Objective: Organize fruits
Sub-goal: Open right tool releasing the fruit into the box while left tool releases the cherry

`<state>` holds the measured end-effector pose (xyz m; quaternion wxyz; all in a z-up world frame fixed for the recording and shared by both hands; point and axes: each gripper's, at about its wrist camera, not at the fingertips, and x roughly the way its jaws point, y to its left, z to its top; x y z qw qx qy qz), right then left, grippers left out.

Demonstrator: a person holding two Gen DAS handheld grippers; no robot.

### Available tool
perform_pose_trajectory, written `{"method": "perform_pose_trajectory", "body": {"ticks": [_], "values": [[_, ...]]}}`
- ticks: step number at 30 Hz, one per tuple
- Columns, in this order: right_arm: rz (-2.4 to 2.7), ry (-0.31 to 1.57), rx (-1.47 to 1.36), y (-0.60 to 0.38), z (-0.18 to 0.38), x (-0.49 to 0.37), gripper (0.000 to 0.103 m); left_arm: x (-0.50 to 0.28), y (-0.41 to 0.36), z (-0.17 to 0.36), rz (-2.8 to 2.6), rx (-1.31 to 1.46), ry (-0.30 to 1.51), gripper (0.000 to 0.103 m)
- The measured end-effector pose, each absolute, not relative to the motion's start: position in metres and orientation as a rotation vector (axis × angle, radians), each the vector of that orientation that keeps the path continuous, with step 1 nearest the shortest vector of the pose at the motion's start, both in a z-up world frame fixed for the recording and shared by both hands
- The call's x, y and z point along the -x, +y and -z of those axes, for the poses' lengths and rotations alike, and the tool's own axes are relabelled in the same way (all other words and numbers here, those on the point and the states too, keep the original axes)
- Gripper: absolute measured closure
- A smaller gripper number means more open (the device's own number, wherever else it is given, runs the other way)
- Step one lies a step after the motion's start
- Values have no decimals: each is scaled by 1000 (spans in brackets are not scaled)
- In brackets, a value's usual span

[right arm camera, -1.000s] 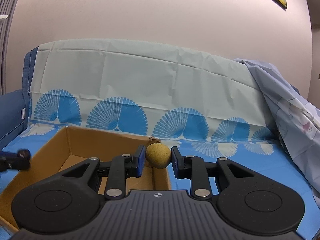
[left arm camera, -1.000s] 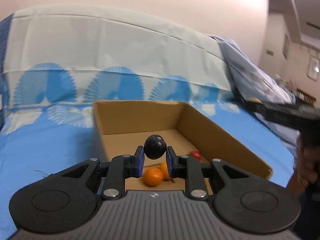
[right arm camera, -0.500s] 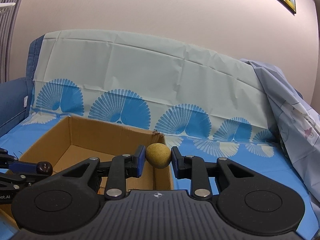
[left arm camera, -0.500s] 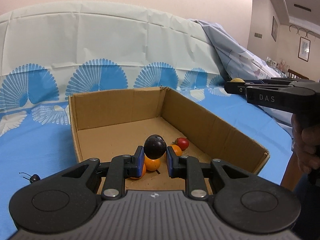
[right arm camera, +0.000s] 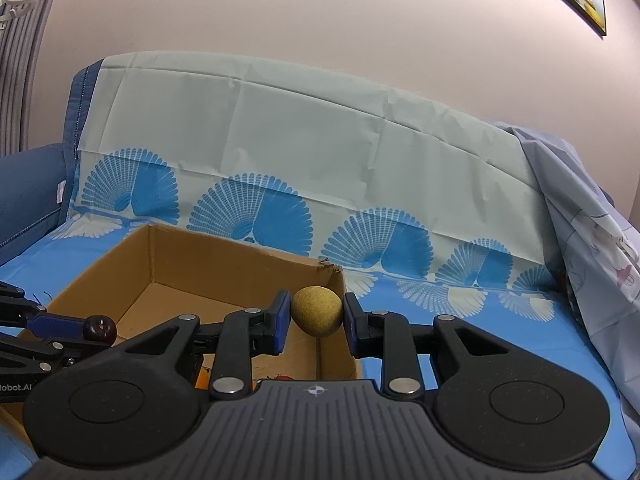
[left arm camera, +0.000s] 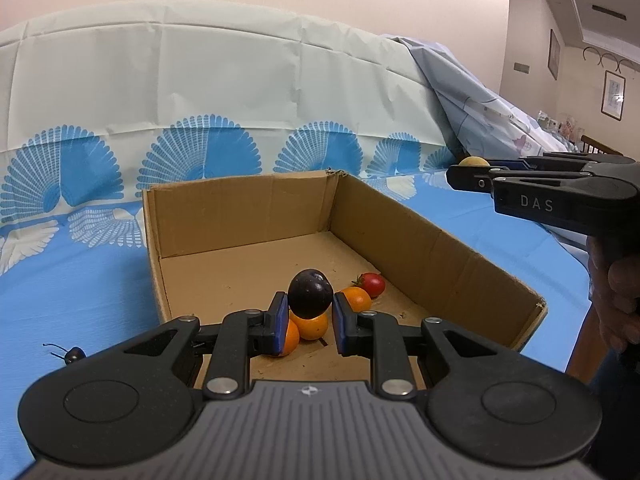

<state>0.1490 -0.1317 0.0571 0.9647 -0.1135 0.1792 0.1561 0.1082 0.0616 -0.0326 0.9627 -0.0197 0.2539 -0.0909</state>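
**Left wrist view: plum held over the box, yellow fruit waiting at the right**

Left wrist view shows the left tool [left arm camera: 310,318] clenched on a dark plum [left arm camera: 310,294], its blue pads pressing both sides of the fruit. Just below and beyond the plum lie three oranges [left arm camera: 312,326] and a red cherry tomato [left arm camera: 373,285] on the floor of the cardboard box [left arm camera: 420,232]. A small dark fruit with a stem [left arm camera: 72,355] sits outside the box on the blue patterned cloth [left arm camera: 60,280].

From the right wrist view, the right tool [right arm camera: 316,320] grips a yellow-brown round fruit [right arm camera: 317,310] above the box's near right corner, over the wall rather than clearly inside.

The step in hand looks like setting both fruits into the box. To do it well, I would lower the plum onto bare cardboard beside the oranges, not on top of them, since round fruit rolls. Open the left tool only once the plum rests. The right tool should come inward past the wall before letting go, keeping clear of the left one.
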Motion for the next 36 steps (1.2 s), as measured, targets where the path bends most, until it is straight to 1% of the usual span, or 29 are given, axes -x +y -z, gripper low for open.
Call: {"method": "perform_pose_trajectory", "body": {"ticks": [11, 12, 13, 14, 15, 16, 21, 26, 28, 29, 30, 31, 36], "values": [[-322, 365, 237, -132, -56, -149, 74, -109, 63, 33, 179, 43, 511, 77], [-322, 366, 238, -131, -56, -149, 74, -109, 64, 33, 178, 44, 513, 76], [-321, 369, 240, -131, -56, -149, 73, -109, 63, 33, 178, 45, 516, 72], [-317, 369, 244, -130, -56, -150, 66, -110, 64, 33, 176, 47, 517, 69], [-308, 371, 250, -130, -55, -151, 54, -109, 64, 33, 174, 48, 515, 67], [-300, 372, 253, -129, -54, -152, 52, -109, 64, 32, 172, 47, 515, 66], [-291, 376, 247, -129, -54, -153, 52, -109, 65, 32, 164, 42, 507, 60], [-266, 376, 246, -128, -53, -154, 52, -105, 68, 29, 131, 39, 471, 60], [-252, 369, 246, -128, -53, -153, 52, -101, 72, 28, 111, 31, 447, 58], [-246, 364, 245, -128, -52, -152, 52, -99, 74, 28, 99, 22, 435, 56], [-240, 360, 247, -127, -53, -151, 52, -97, 76, 27, 86, 11, 423, 51], [-233, 356, 250, -125, -53, -150, 52, -94, 80, 28, 85, 2, 414, 49], [-222, 339, 222, -114, -57, -147, 53, -84, 95, 17, 119, -67, 411, 49]]}}
